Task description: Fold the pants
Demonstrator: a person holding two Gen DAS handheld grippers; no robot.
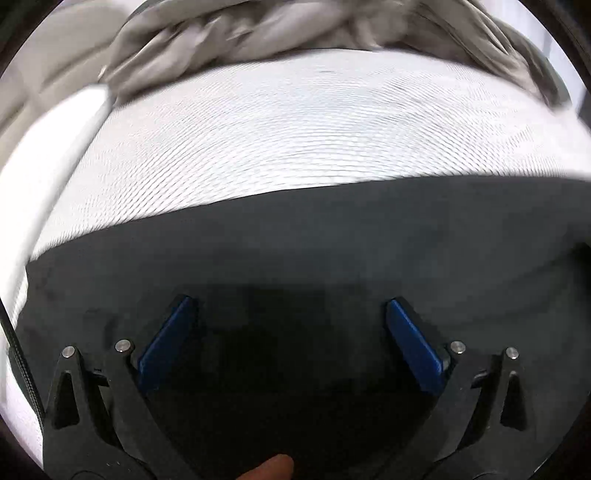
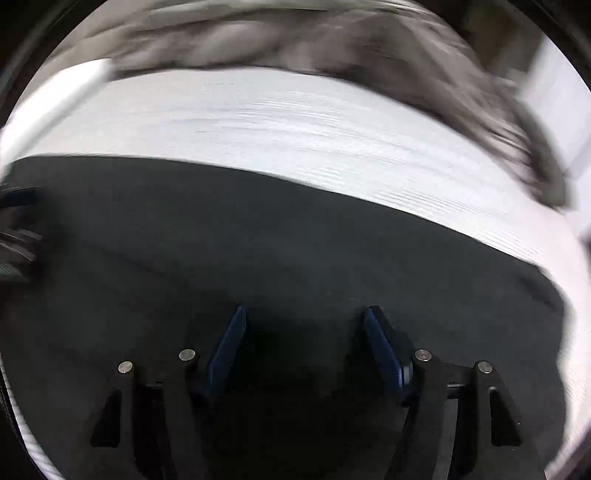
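i'm looking down both wrist cameras at the dark pants point(image 1: 332, 251) spread flat across the near part of a white ribbed surface point(image 1: 295, 140), with a rumpled grey cloth point(image 1: 258, 33) bunched along the far edge. the pants look soft and limp, light enough to lift by a pinch, and i judge they will sag and drag unless i take them at two points. their far edge runs side to side in both views, so i read the long axis as lying across my view, though i cannot tell which end is the waistband. the left gripper point(image 1: 290, 314) has its fingers spread wide over the fabric with nothing between them. the right gripper point(image 2: 304, 321) shows a narrower gap, also pinching nothing. i would take hold at an outer edge or corner, one gripper at each, where the layers are thin enough to pinch cleanly.
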